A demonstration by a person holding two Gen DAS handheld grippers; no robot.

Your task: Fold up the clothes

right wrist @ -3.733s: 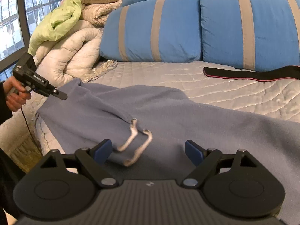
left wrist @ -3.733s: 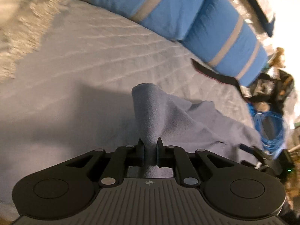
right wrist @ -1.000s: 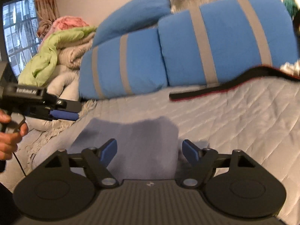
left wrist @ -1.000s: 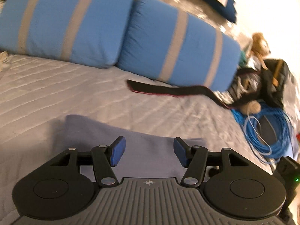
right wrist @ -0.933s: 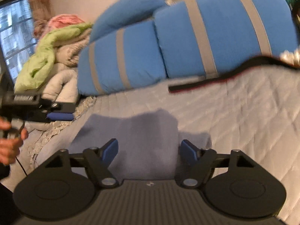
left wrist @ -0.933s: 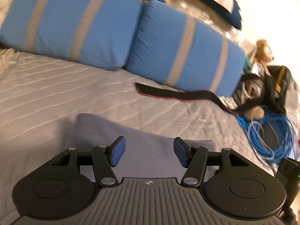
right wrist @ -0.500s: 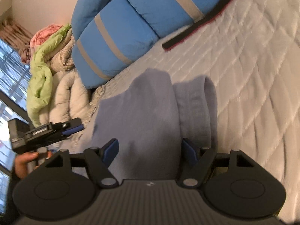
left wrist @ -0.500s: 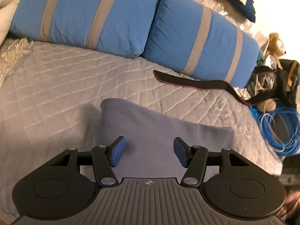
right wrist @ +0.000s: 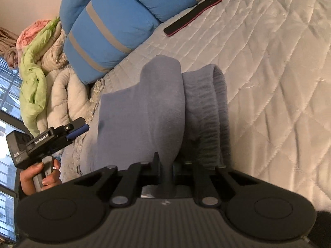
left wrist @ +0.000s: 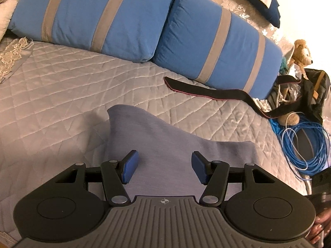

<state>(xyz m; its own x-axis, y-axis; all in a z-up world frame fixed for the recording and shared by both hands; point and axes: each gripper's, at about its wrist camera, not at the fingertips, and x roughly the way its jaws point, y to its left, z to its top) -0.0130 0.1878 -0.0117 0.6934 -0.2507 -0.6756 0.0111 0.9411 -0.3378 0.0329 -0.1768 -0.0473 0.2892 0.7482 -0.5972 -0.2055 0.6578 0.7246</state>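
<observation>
**Right gripper clamped on folded grey-blue garment**

Left wrist view: left gripper (left wrist: 163, 168) held with jaws apart, nothing between the blue pads (left wrist: 130, 169), poised over the near part of the grey-blue garment (left wrist: 165, 138) spread on the quilted bed (left wrist: 51, 86). Farther off, two blue striped pillows (left wrist: 124, 16), with a black strap (left wrist: 206, 91) lying just in front.

Right wrist view: right gripper (right wrist: 165, 165) just closed, pinching a raised fold of the garment (right wrist: 161, 103). Left gripper (right wrist: 77, 131) hovering at the garment's left edge, gripped by a hand (right wrist: 39, 177).
</observation>
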